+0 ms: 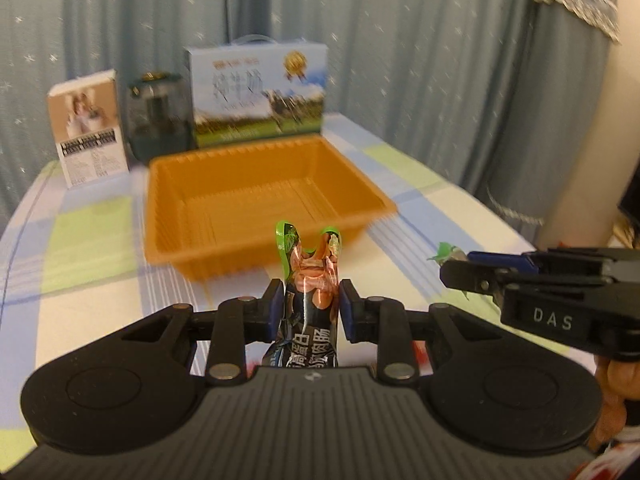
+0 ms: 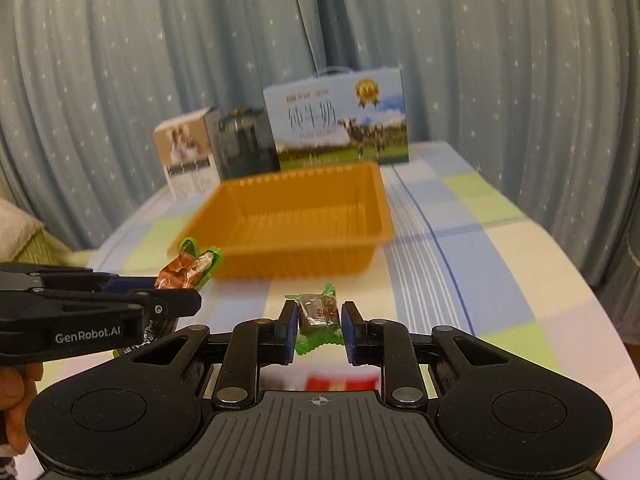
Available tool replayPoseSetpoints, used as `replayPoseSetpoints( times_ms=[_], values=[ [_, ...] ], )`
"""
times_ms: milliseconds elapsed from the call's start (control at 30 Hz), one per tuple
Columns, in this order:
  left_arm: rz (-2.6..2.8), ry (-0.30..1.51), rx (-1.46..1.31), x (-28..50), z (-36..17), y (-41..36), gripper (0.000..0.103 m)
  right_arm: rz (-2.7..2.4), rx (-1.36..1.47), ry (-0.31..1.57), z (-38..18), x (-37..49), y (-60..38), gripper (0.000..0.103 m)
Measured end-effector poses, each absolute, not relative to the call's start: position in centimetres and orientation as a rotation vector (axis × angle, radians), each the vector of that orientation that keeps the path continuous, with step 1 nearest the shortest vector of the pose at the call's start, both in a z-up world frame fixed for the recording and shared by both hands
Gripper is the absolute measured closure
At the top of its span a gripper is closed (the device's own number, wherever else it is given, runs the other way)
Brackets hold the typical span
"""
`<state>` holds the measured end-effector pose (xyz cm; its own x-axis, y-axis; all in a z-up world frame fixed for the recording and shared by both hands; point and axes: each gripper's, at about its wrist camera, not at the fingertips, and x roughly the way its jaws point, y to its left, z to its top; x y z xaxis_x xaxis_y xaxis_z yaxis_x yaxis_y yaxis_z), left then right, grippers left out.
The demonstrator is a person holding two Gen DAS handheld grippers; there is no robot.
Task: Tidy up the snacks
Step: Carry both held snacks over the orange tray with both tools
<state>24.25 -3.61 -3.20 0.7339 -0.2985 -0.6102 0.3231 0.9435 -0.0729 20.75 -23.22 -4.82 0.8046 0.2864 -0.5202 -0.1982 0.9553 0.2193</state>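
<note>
Left gripper [image 1: 311, 304]: its blue pads are closed on a long sausage snack packet [image 1: 310, 280], black below, orange and green at the crinkled top, held upright above the cloth.
Right gripper [image 2: 319, 322]: its pads are clamped on a small wrapped candy [image 2: 318, 310], brown with green frilled ends.
Orange tray [image 2: 384, 216]: empty, shallow and ribbed, it sits on the table [image 2: 460, 280] just beyond both grippers.
Tablecloth: blue, green and cream checks.
Behind the tray: a milk carton box [image 2: 340, 120] with a cow picture, a dark glass jar [image 2: 246, 142] and a small white box [image 2: 188, 156] stand in a row.
Backdrop: a blue curtain [image 2: 120, 80] with white stars.
Near edge: something red [image 2: 340, 382] lies below the right gripper, blurred.
</note>
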Motion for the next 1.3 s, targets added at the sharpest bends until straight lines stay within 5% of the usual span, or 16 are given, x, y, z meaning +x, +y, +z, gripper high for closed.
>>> replayPoseSetpoints(
  times_ms=[667,1300],
  values=[
    [-0.235,0.614,-0.124,36.6,-3.9,0.0,0.077,0.208,0.223,0.546,-5.4,34.9,-21.1,0.079],
    [-0.191,0.656,-0.164,40.4,-6.5,1.2,0.076,0.22,0.244,0.623,-8.5,38.6,-20.3,0.079]
  ],
)
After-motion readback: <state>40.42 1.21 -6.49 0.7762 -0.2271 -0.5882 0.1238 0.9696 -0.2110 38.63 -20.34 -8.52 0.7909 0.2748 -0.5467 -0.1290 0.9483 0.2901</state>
